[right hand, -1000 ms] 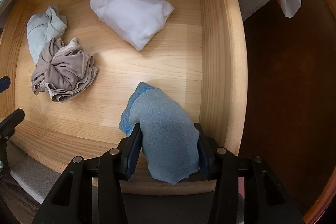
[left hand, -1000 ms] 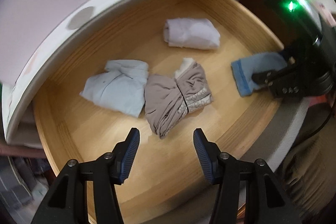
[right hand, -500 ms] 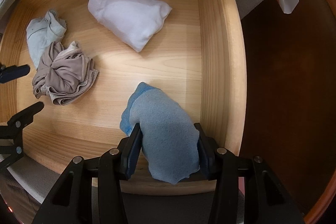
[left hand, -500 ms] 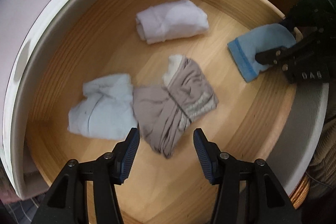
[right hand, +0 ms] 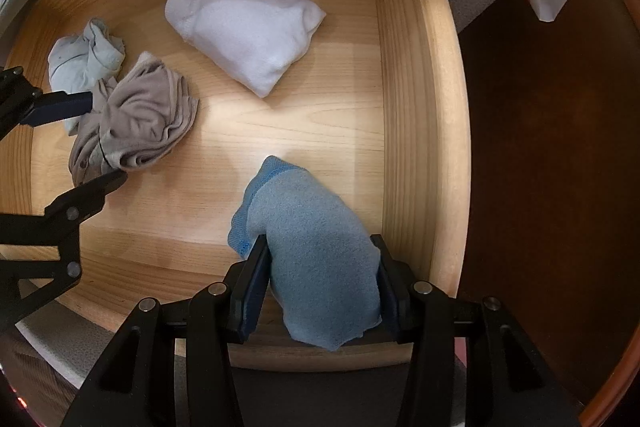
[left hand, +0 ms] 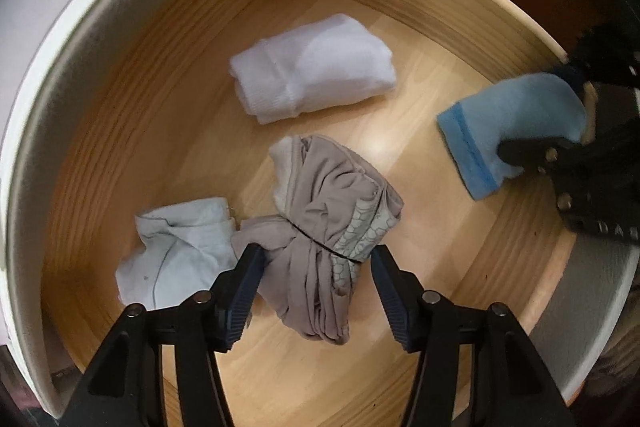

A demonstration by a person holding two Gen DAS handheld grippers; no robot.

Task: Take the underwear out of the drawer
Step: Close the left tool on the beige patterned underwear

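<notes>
My right gripper [right hand: 320,279] jaws pinch the blue underwear [right hand: 320,259] at the drawer's [right hand: 416,107] near right. My left gripper [left hand: 316,283] jaws are opening around the grey underwear [left hand: 328,227].

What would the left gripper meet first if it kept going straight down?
Most likely the taupe bundle, which sits between the opening jaws of the left gripper; contact is unclear.

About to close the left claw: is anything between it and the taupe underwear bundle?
Nothing visible: the opening left claw already straddles the taupe bundle. The pale blue garment lies beside its left finger.
</notes>
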